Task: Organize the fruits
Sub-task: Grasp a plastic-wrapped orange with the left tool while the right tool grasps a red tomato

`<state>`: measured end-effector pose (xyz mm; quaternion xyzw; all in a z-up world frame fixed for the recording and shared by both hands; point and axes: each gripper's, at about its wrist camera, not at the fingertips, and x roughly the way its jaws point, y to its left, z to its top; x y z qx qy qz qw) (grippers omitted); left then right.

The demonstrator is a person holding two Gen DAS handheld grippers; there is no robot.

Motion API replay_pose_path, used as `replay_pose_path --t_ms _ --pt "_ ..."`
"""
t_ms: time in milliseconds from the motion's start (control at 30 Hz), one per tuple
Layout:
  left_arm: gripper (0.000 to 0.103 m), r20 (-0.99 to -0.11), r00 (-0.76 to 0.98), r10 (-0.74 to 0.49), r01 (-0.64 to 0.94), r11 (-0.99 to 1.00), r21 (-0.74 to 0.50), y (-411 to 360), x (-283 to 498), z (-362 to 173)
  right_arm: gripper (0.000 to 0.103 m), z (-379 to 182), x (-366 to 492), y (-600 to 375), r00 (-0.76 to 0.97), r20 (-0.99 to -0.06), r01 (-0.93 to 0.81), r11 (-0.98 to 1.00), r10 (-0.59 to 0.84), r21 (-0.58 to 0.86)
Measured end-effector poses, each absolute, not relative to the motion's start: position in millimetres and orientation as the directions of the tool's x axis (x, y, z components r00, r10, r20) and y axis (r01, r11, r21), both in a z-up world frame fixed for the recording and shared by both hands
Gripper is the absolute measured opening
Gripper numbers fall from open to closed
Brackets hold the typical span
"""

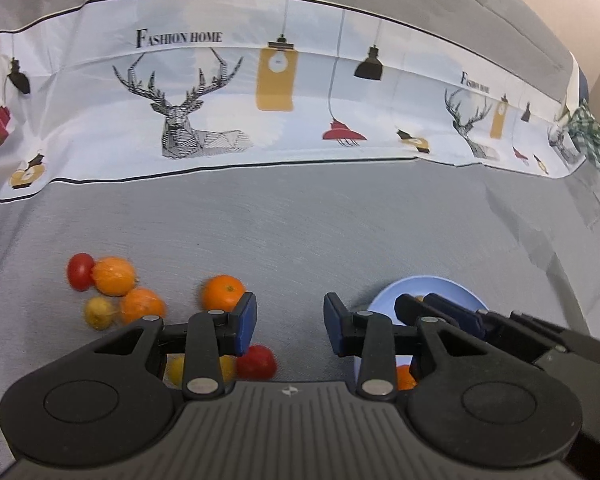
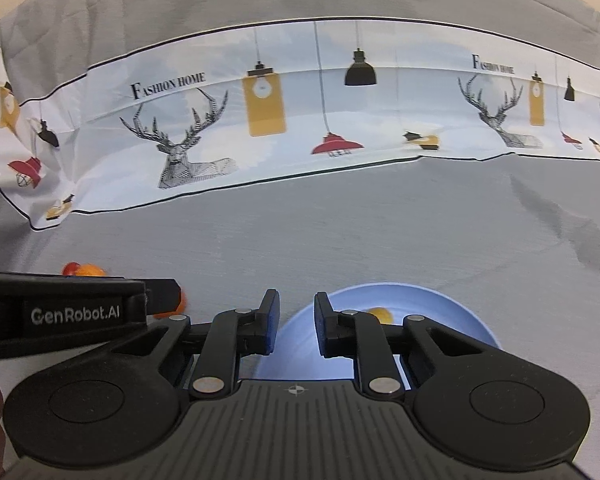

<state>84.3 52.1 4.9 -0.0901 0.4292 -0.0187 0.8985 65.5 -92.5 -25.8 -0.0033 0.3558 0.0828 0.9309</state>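
A grey cloth (image 1: 300, 220) fills mid-frame, crossed in the upper half by a white band (image 1: 300, 92) printed with black line-drawn deer, yellow, black and red lamps. Lower left lie oranges (image 1: 223, 292), red fruits (image 1: 256, 362) and yellow ones (image 1: 98, 312). The plate (image 2: 440, 308) is pale blue; the tongs (image 1: 290, 322) are black with blue pads.

Loose fruit on grey cloth, left side — red tomato (image 1: 79, 271) touching orange (image 1: 113, 275); second orange (image 1: 143, 305) just below, beside small yellow fruit (image 1: 99, 312). Third orange (image 1: 223, 292) apart, to the right. Nearer: red tomato (image 1: 257, 362) beside partly hidden yellow fruit (image 1: 175, 369).
Light-blue plate (image 2: 440, 304), right — holding one orange-yellow fruit (image 2: 381, 314), largely hidden.
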Motion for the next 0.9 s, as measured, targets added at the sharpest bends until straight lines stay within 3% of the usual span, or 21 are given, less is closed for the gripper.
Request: replay_pose_path --t_ms 200,400,533,900 --pt "0.032 -0.771 0.632 -0.074 -0.114 0.976 -0.187 87.8 90.7 11.0 0.019 -27.9 62.6 -76.3 0.739 -0.638 -0.204 0.975 0.216 0.093" --pt "0.032 -0.8 0.599 -0.003 -0.343 0.902 -0.26 172.1 93.4 9.7 0.019 -40.5 61.9 -56.8 0.7 -0.647 -0.286 0.949 0.301 0.132" --pt "0.032 -0.828 0.56 -0.021 -0.448 0.834 -0.323 212.1 91.5 -0.9 0.02 -47.0 62.7 -42.8 0.662 -0.662 -0.342 0.928 0.351 0.15" --pt "0.033 -0.852 0.515 -0.093 -0.434 0.829 -0.353 213.7 97.4 -22.4 0.024 -78.0 75.6 -22.2 0.588 -0.724 -0.338 0.922 0.362 0.186"
